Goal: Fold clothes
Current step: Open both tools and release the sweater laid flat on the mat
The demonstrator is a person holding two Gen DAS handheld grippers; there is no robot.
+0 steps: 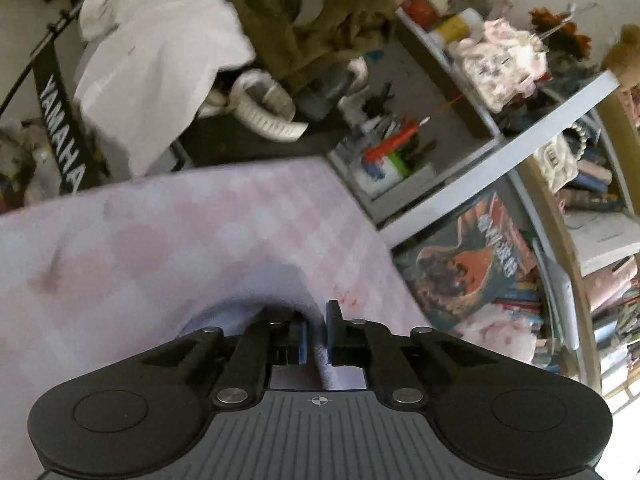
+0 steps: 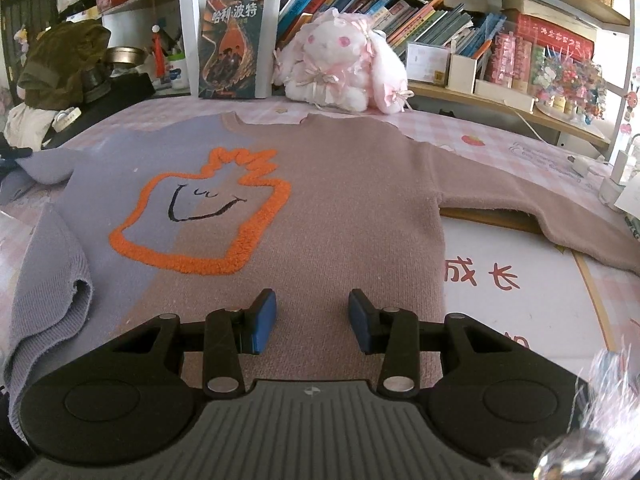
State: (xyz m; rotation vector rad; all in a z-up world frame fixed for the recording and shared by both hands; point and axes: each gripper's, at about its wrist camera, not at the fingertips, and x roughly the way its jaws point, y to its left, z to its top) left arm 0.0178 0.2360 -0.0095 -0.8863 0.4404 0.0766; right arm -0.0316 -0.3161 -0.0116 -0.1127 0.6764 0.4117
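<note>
1. Two grippers are working on one sweater, which is lying flat, front up, on the pink checked cloth covering the table.
2. In the left wrist view, the left gripper is pinching a lilac knit edge, seemingly the sweater's left sleeve, its jaws closed tight on the fabric.
3. The right gripper is hovering over the brown lower body near the hem, jaws standing part open with nothing between them.
4. Judging by this, the first sleeve fold is starting; the next move is probably calling for lifting the lilac sleeve and carrying it across the chest.
5. A plush rabbit, an upright book and crowded shelves are standing just beyond the collar; the brown sleeve is stretching towards small white items at the right edge, so swinging it needs care.
</note>
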